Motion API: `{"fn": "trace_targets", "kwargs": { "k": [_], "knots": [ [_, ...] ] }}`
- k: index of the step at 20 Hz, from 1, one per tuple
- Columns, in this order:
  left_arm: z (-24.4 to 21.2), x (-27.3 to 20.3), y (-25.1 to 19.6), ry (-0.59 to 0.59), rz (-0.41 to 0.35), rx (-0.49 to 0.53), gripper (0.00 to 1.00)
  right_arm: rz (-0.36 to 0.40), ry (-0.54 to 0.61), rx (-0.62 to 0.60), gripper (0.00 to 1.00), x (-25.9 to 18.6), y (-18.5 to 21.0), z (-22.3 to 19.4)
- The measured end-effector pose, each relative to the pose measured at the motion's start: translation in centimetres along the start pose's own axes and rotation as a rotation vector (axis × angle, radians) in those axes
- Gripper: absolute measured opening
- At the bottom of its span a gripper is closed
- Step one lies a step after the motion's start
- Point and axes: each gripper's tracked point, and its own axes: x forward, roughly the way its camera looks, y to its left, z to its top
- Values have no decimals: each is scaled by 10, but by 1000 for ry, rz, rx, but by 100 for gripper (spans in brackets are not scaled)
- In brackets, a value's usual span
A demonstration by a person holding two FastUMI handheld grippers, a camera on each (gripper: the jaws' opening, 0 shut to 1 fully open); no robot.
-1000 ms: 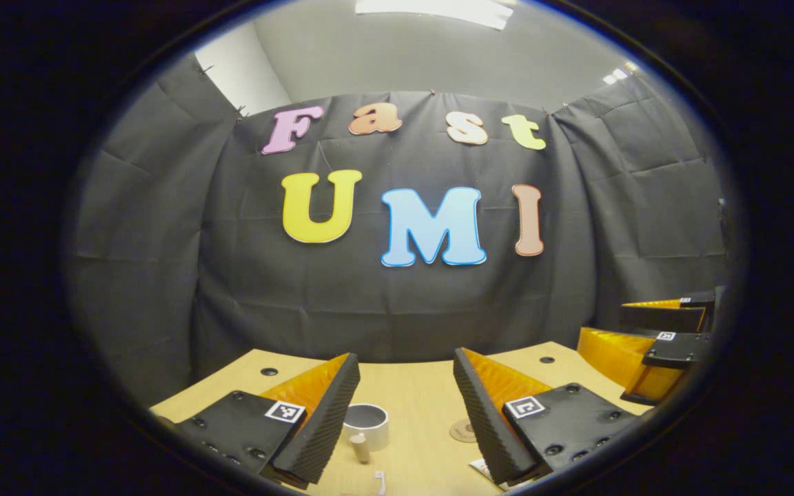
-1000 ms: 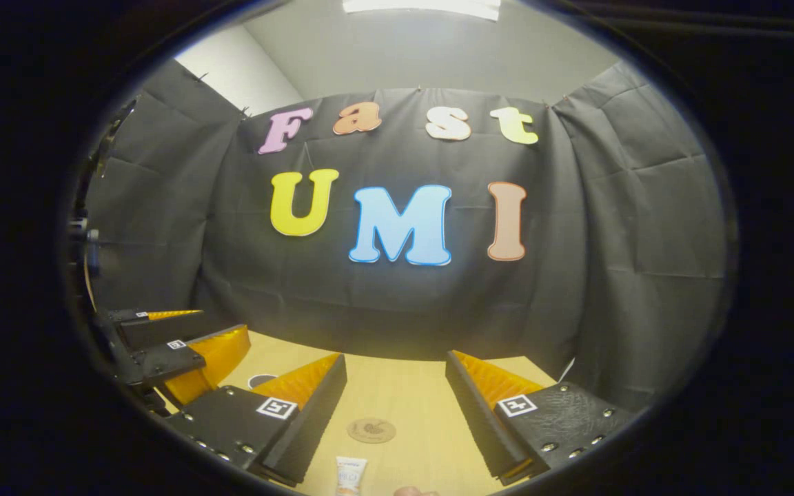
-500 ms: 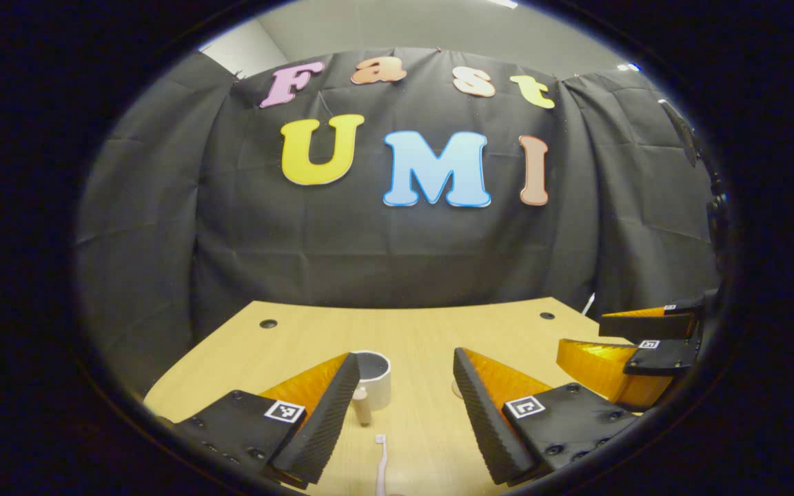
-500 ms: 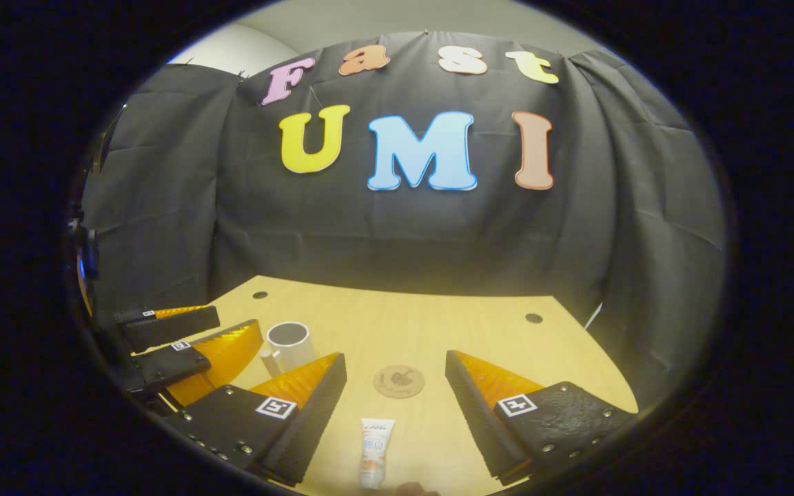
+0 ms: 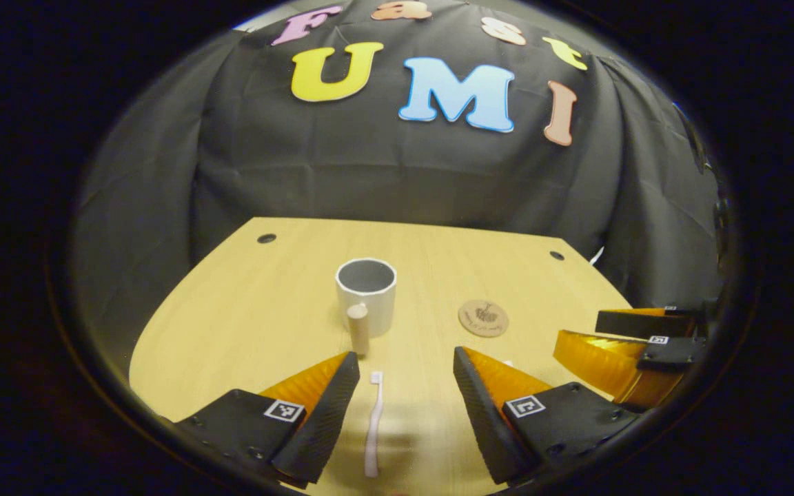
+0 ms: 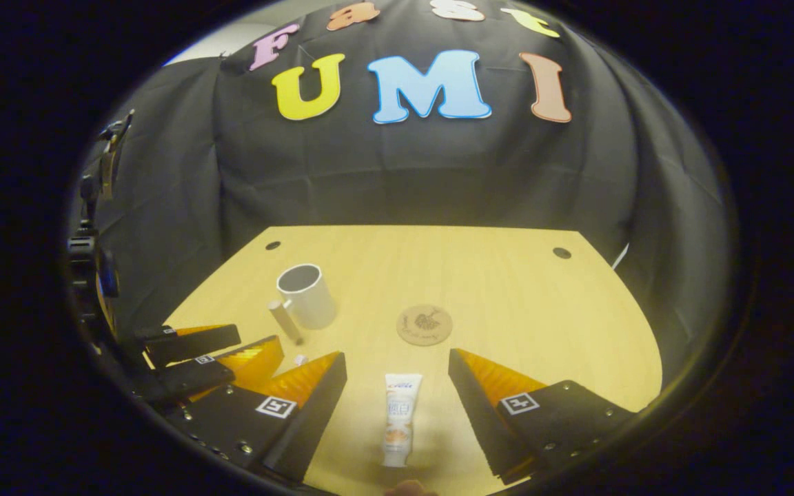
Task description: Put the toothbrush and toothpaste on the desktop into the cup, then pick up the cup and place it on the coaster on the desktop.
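Both our grippers have tilted down since a moment ago, so we now see much more of the desk. From left to right in the left gripper view: the cup stands upright ahead, and the toothbrush lies between the spread jaws of our left gripper, touching neither. The coaster lies further right. In the right gripper view, the toothpaste lies between the spread jaws of our right gripper, apart from both.

A light wooden desktop stands against black cloth wall.
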Motion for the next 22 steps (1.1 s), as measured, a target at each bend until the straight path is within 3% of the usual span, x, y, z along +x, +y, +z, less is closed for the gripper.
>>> {"fn": "trace_targets", "kwargs": {
  "k": [3,16,22],
  "knots": [
    [-17,7,4,77,7,29,90,9,72,-1,92,6,1,-13],
    [-115,15,5,593,6,-41,92,39,422,75,92,36,0,-82],
    [-133,20,11,700,27,-58,92,23,534,79,92,45,-7,-103]
  ]
}}
